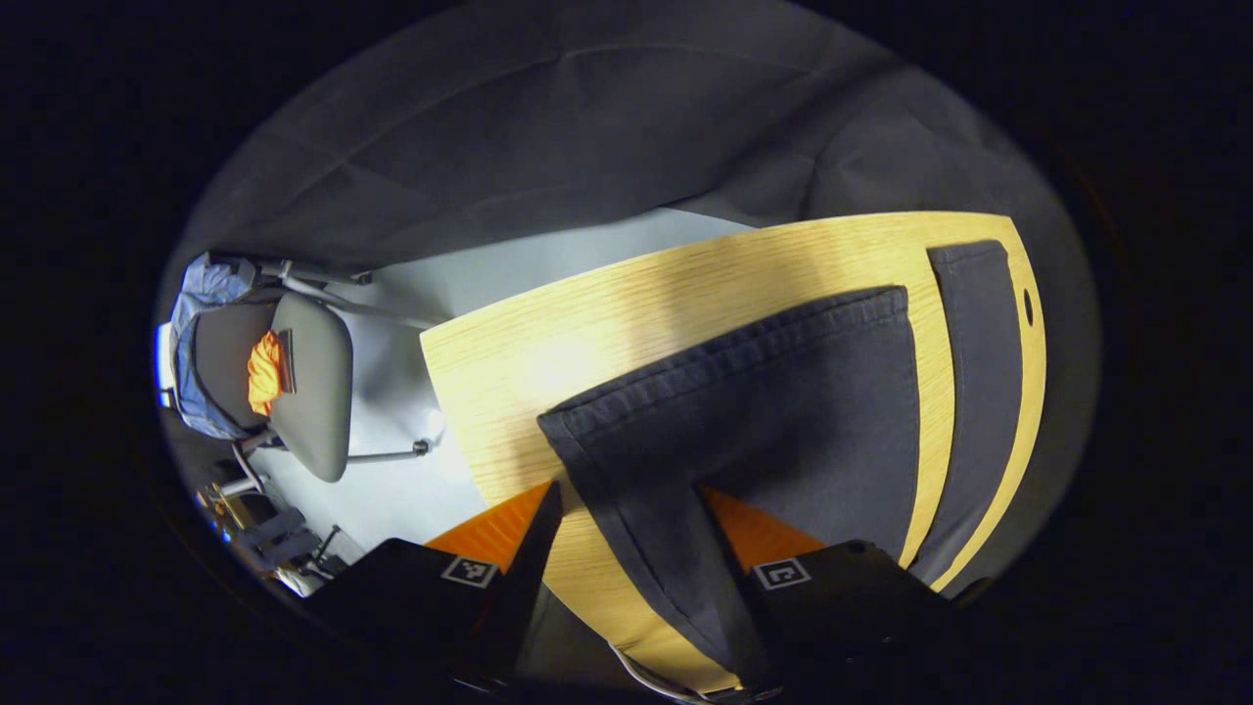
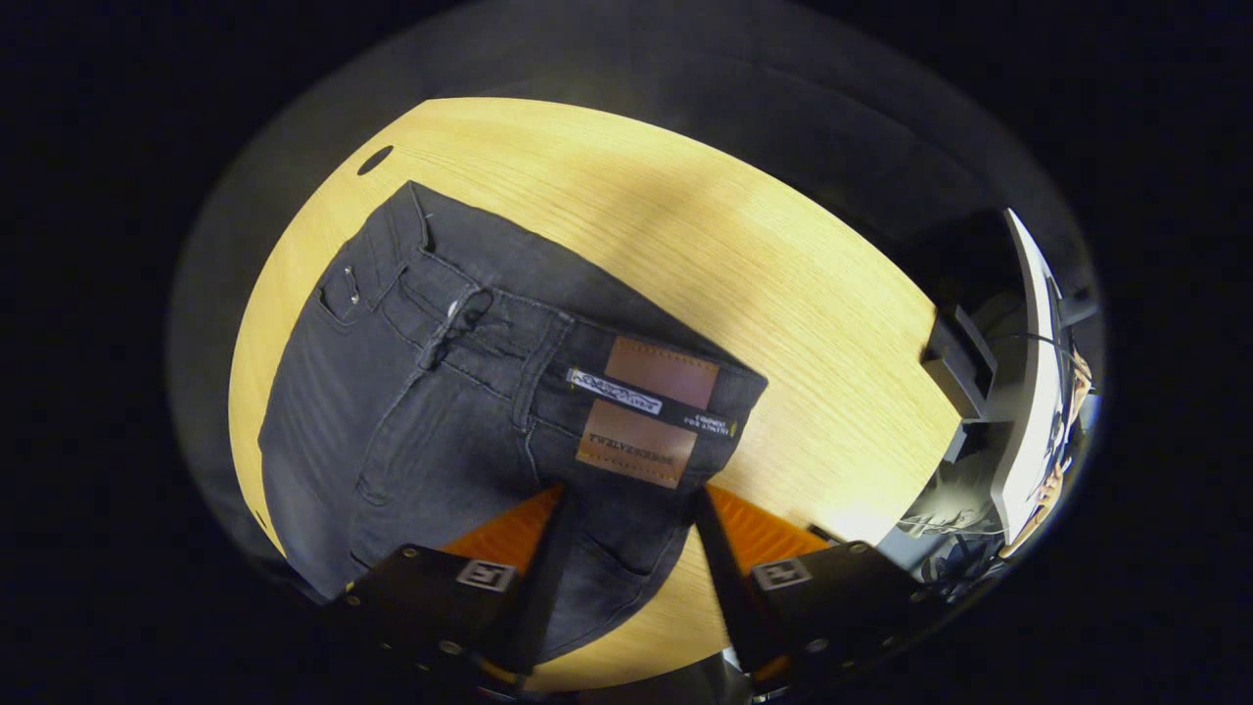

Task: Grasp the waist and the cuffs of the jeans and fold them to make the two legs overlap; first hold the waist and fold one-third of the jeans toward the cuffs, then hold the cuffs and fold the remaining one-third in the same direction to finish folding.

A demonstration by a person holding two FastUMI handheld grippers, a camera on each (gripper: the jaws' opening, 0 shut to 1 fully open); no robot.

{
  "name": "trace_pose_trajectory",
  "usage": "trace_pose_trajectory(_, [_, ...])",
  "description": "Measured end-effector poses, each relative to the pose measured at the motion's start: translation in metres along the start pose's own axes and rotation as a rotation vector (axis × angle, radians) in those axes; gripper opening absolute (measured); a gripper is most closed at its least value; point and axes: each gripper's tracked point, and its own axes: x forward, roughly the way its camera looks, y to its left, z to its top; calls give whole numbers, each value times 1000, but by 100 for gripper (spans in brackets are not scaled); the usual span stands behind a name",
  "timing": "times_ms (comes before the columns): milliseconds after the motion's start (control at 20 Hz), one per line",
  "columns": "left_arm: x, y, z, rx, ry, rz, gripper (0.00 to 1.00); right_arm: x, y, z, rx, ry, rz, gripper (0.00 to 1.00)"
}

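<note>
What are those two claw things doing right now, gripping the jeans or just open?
Left gripper: open, fingers spread around the jeans' cuff end, not pinching it.
Right gripper: open, straddling the jeans' waist.

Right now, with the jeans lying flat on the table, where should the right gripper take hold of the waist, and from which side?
Probably the waistband corner by the leather patch. The jeans lie flat on the table, and that corner is the waist edge nearest the right gripper, whose open fingers already straddle it. Come in low from the table's near edge.
</note>
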Motion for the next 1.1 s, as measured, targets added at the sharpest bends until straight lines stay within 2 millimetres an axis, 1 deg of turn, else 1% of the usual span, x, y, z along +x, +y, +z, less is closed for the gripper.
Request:
trace_pose_trajectory(100, [-2, -12, 2, 44, -34, -24, 32, 2, 8, -1, 59, 5, 76, 35])
trace_pose_trajectory(150, [-2, -17, 4, 69, -54, -47, 9, 1, 8, -1, 66, 10, 124, 26])
trace_pose_trajectory(200, [-7, -21, 2, 78, -70, -80, 8, 0, 9, -4, 88, 22, 184, 24])
trace_pose_trajectory(250, [-4, -27, 1, 100, -76, -124, 1, -2, 11, -4, 128, 31, 238, 25])
trace_pose_trajectory(300, [-7, -31, 1, 111, -97, -161, 2, -2, 13, -1, 210, 24, 296, 24])
trace_pose_trajectory(350, [-14, -37, 2, 117, -115, -209, 1, -10, 16, 4, 290, 27, 331, 15])
trace_pose_trajectory(400, [-22, -42, 6, 123, -139, -252, 2, -3, 20, 0, 286, 40, 365, 6])
trace_pose_trajectory(450, [-33, -51, 10, 131, -168, -297, 1, -8, 15, 0, 264, 19, 365, 6])
trace_pose_trajectory(500, [-46, -56, 10, 133, -198, -334, 1, -12, 22, 0, 232, 19, 402, 6])
trace_pose_trajectory(550, [-57, -64, 10, 132, -213, -372, 1, -19, 23, 5, 235, 0, 430, 6])
trace_pose_trajectory(600, [-64, -67, 9, 129, -228, -396, 1, -31, 32, 9, 235, -11, 462, 6])
trace_pose_trajectory(650, [-73, -72, 8, 133, -233, -420, 1, -34, 35, 15, 247, -35, 471, 6])
trace_pose_trajectory(700, [-78, -73, 5, 132, -243, -433, 1, -40, 37, 18, 250, -43, 482, 6])
trace_pose_trajectory(800, [-95, -83, 5, 146, -259, -463, 2, -51, 47, 22, 252, -65, 517, 6])
trace_pose_trajectory(950, [-125, -95, 9, 177, -295, -505, 1, -70, 55, 26, 228, -89, 555, 7])
trace_pose_trajectory(1100, [-146, -117, 15, 194, -326, -534, 1, -85, 67, 35, 230, -105, 581, 6])
